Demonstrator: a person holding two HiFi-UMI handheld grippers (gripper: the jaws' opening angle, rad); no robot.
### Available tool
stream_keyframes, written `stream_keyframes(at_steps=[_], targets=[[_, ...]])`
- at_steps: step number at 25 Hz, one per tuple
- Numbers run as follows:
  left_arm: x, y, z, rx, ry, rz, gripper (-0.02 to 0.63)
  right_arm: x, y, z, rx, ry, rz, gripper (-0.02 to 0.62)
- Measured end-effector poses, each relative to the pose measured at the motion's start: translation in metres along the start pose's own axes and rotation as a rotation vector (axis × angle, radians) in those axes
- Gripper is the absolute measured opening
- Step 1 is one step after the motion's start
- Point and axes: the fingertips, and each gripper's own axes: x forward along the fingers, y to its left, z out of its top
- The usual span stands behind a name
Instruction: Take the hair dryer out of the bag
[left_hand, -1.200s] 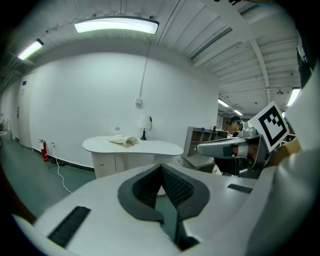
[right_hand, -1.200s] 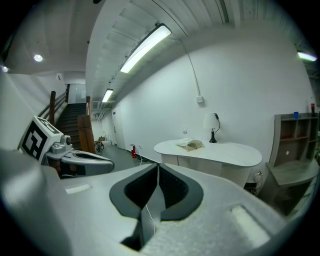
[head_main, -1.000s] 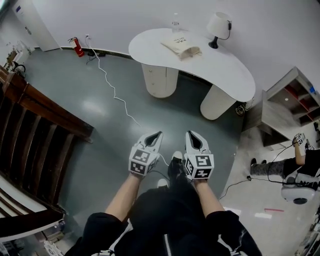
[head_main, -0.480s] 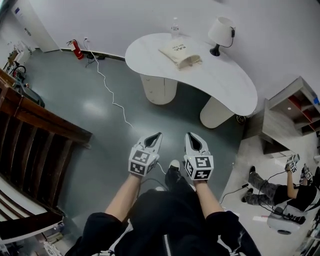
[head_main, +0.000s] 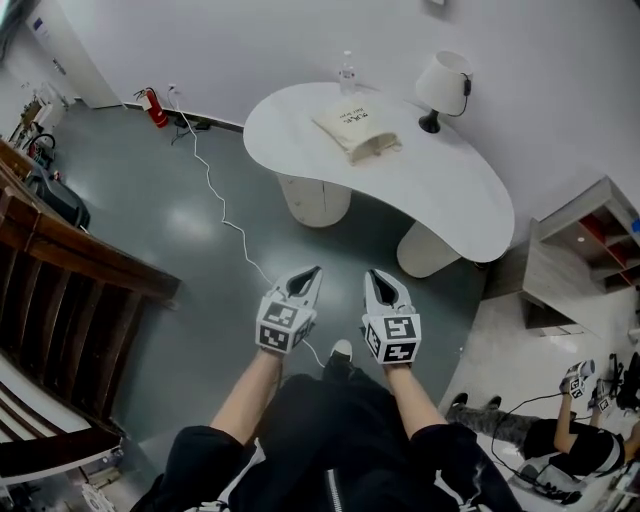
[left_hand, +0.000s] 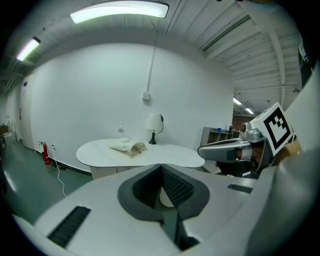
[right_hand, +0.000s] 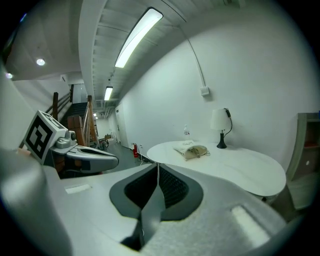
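Head view: cloth(?) bag on tbl

White curved table, lamp, grey floor, white walls, ceiling strip lights.

The bag at upper centre is seen as cream cloth, soft and creased. The table beneath it is finished smooth and white, with a faint sheen. The floor is coated grey and glossy, with light reflected at the left. The railing at the left edge is made of dark wood. The left gripper and right gripper are cased in matt white plastic, and their pads are ribbed, in a dark rubber-like material.
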Motion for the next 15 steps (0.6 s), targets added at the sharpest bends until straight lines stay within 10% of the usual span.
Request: stream_keyframes(at_steps=[15], targets=[[0.052,0.027,0.017,-0.028,0.002,0.026,0.012,0.050,-0.030,0.015,-0.015,0.024,0.039,0.006]])
